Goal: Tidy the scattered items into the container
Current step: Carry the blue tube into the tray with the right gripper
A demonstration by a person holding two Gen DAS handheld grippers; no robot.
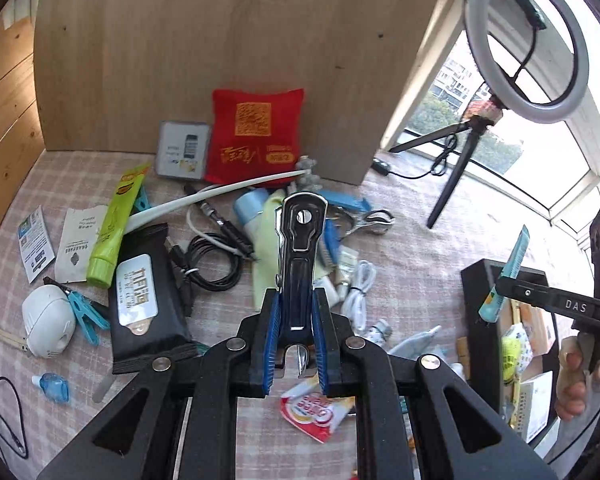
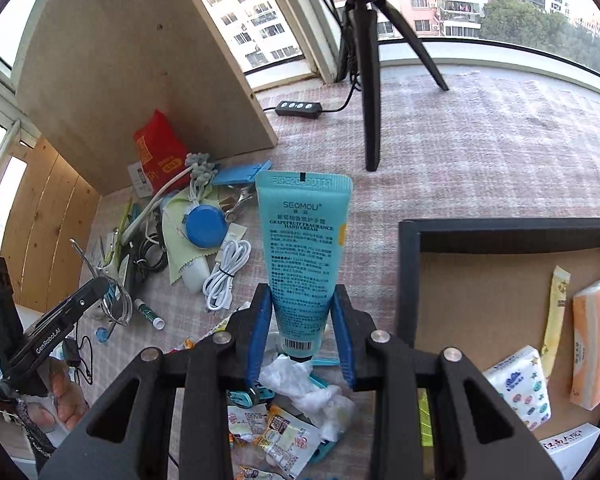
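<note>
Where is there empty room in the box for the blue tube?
The box has bare brown floor along its left wall and back rim, left of the yellow sachet. Its right and near side are crowded with tissue packs. The clutter pile leaves no room.

Far ahead I see a wooden board standing upright; to its right a ring light on a black tripod.
</note>
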